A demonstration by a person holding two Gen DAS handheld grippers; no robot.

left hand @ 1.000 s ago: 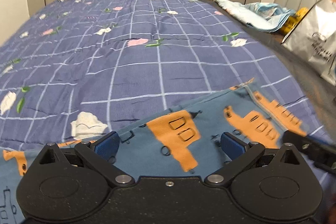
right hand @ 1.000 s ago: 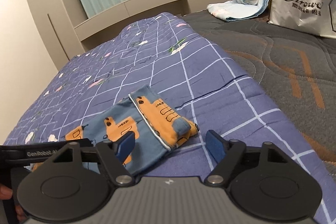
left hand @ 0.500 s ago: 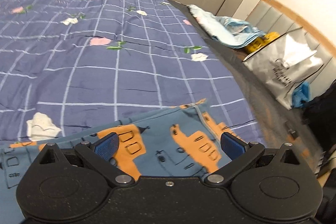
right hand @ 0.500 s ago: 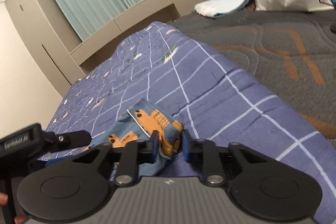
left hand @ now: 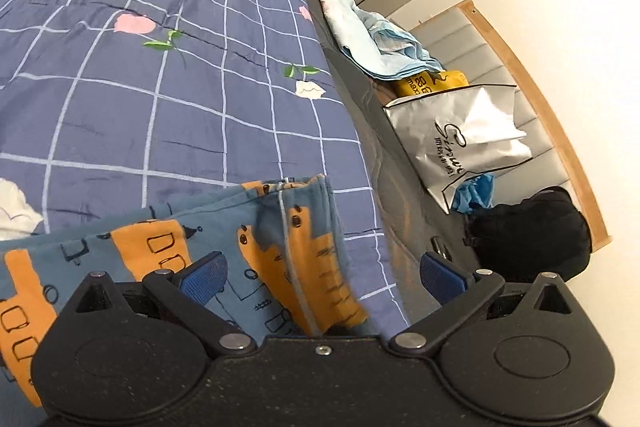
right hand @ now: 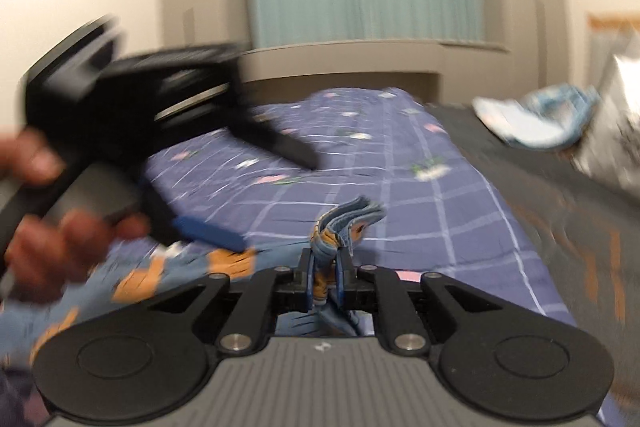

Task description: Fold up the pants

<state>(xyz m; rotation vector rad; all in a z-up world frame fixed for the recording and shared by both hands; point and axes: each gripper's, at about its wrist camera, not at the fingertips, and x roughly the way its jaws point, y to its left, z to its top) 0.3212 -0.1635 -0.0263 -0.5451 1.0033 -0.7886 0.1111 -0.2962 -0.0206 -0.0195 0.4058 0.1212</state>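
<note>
- The blue cotton pants with orange truck prints (left hand: pixel 168 259) are laid near the right edge of the purple grid-patterned bedspread (left hand: pixel 160 87), one end bunched and lifted
- That bunched end is pinched between the pressed-together fingers of the right gripper (right hand: pixel 325 281)
- The left gripper (left hand: pixel 320 273) is held spread above the fabric, nothing gripped
- A slip is judged likely if the thick bunch is pulled quickly; layers could separate and the fold skew, as only one end is held
</note>
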